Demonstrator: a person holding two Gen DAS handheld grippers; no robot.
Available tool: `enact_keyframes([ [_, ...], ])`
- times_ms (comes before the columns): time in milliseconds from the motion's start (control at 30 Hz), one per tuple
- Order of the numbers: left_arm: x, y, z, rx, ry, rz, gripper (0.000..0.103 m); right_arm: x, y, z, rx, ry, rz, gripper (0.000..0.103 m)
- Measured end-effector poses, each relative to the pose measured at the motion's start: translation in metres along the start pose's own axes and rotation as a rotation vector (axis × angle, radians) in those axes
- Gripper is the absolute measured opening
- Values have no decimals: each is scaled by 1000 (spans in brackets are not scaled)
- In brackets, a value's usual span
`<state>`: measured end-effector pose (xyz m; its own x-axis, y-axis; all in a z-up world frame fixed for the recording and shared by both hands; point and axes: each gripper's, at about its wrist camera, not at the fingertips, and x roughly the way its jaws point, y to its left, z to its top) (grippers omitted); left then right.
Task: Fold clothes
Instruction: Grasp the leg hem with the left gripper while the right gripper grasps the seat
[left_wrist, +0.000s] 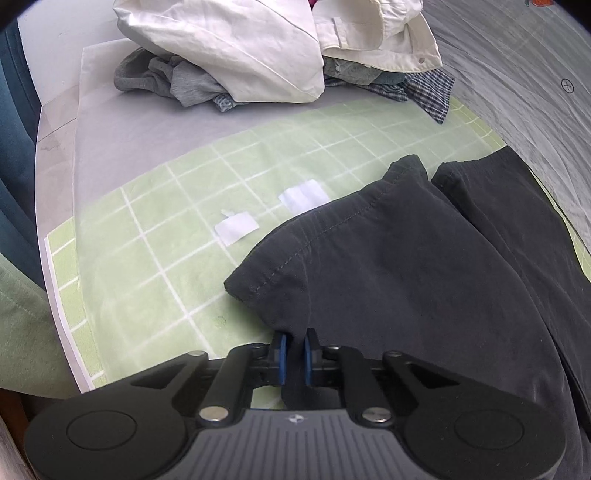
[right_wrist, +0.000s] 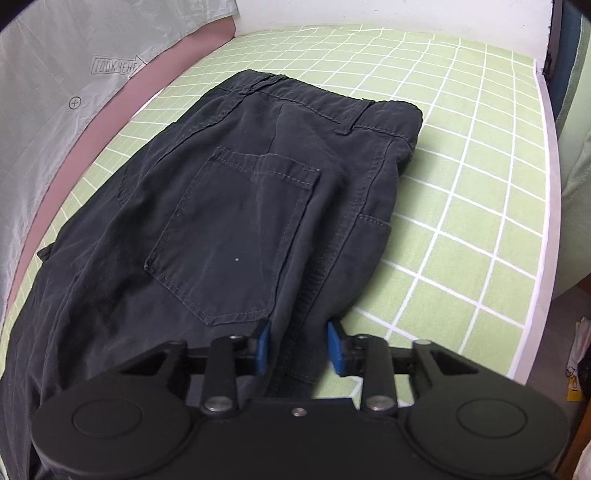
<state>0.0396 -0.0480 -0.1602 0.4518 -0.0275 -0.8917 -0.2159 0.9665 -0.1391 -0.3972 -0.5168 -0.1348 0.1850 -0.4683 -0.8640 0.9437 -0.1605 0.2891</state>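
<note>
Both grippers, left (left_wrist: 294, 347) and right (right_wrist: 297, 345), pinched the half-folded trousers (right_wrist: 236, 206); the pile (left_wrist: 258, 55) lay unfolded.

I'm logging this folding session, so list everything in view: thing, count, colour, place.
black trousers: one, black, flat on the mat, both grippers at their near edge
grid mat: one, green with white lines, under the trousers
white garment: one, white, top of the heap beyond the mat
grey garments: count unclear, grey, under the white garment
checked garment: one, dark check, heap's right side
white patches: two, white, on the mat left of the trousers
grey sheet: one, pale grey, printed marks, beside the mat
left gripper: one, black, blue pads, clamped on trouser fabric
right gripper: one, black, blue pads, fabric between its pads
</note>
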Motion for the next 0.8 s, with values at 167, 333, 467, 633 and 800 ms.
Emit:
enact_keyframes([
  [167,-10,2,-7,44,-2,45,7,-11,-5,0,32,-14,19,8],
  [333,-28,25,-28,41,22,105,6,-28,-21,4,44,-3,23,6],
  [467,-47,38,-42,16,11,145,6,-39,-29,4,-6,4,4,6],
  [633,-69,23,-33,-7,-55,123,5,-50,-18,20,-17,-14,62,5],
  [800,-85,-34,3,25,-145,8,5,-60,8,45,-78,-73,164,5],
])
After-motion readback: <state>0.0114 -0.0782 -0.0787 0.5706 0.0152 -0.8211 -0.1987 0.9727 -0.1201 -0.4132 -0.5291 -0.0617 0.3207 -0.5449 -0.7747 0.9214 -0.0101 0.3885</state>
